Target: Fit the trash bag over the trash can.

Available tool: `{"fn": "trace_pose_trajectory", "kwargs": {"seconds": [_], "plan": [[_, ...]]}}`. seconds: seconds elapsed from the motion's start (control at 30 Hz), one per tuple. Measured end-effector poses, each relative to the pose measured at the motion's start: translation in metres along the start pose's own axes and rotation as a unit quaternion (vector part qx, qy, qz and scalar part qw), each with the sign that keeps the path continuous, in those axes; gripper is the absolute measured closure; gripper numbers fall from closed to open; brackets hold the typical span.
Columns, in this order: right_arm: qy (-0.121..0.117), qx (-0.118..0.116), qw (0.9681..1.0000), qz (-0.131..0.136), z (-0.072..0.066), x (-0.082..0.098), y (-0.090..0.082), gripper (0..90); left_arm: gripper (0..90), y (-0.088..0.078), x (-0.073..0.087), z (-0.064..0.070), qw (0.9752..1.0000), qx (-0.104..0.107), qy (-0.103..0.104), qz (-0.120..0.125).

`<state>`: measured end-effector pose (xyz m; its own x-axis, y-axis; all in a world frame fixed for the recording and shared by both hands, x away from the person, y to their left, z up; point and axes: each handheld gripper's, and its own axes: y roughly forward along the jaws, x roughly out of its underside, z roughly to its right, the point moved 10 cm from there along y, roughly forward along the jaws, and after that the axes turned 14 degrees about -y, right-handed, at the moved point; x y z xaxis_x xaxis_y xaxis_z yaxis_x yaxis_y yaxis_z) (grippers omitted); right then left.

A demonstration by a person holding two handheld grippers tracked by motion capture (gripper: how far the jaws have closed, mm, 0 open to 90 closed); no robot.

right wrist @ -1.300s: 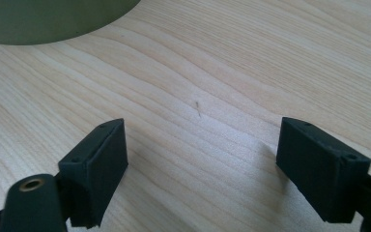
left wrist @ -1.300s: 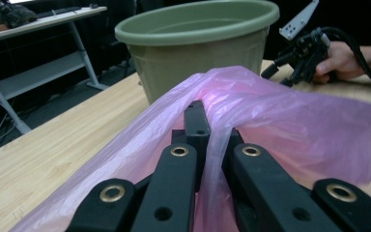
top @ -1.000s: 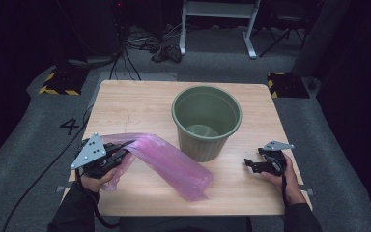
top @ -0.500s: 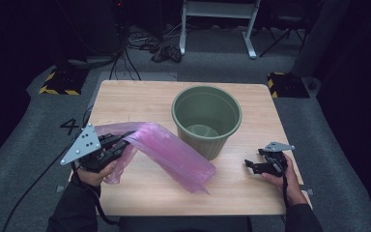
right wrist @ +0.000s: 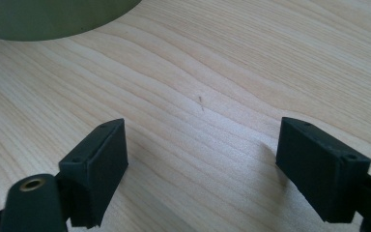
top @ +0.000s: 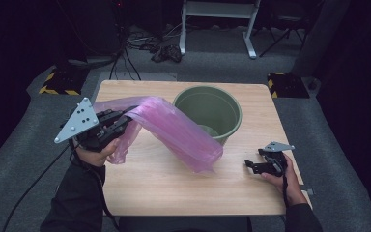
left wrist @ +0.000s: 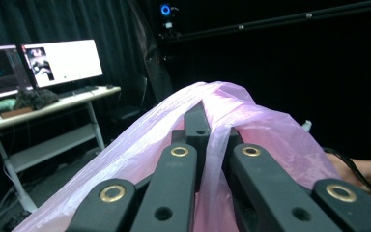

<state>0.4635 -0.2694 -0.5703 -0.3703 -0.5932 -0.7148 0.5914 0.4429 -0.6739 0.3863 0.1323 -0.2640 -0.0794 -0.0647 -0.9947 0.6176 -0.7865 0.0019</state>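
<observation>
The pink bag hangs in an arch over the table's left half, one end pinched up high, the other end drooping to rest on the wood just in front of the green bin. The left gripper has its jaws clamped together on the film near the bag's mouth; in the left gripper view the plastic bunches around and over the closed tips. Held by one edge like this, the bag dangles free, which probably suits shaking it open to line the bin. The bin stands upright and looks empty, well placed between the two hands. The right gripper rests low at the table's right, jaws wide apart with nothing but bare wood between them, likely ready to catch the bag's other edge.
</observation>
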Motion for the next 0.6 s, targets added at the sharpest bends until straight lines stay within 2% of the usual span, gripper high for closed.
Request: {"fn": "trace_pose_trajectory", "kwargs": {"seconds": [0.1,0.27,0.37,0.47,0.6], "plan": [[-0.002,0.000,1.0000,0.000,0.000,0.000,0.000,18.6,89.7,0.008,-0.008,-0.006,1.0000,-0.008,-0.004,0.004],[-0.001,0.000,1.0000,0.000,0.000,0.000,0.000,18.6,89.7,0.026,-0.013,-0.027,0.9987,-0.046,-0.015,0.011],[-0.001,-0.001,1.0000,0.000,0.000,0.000,0.000,18.6,89.7,0.037,-0.016,-0.042,0.9967,-0.075,-0.025,0.014],[-0.001,-0.001,1.0000,0.000,0.000,0.000,0.000,18.6,89.7,0.043,-0.021,-0.055,0.9947,-0.092,-0.041,0.023],[-0.001,-0.001,1.0000,0.000,0.000,0.000,0.000,18.6,89.7,0.048,-0.033,-0.069,0.9914,-0.115,-0.052,0.035]]}}
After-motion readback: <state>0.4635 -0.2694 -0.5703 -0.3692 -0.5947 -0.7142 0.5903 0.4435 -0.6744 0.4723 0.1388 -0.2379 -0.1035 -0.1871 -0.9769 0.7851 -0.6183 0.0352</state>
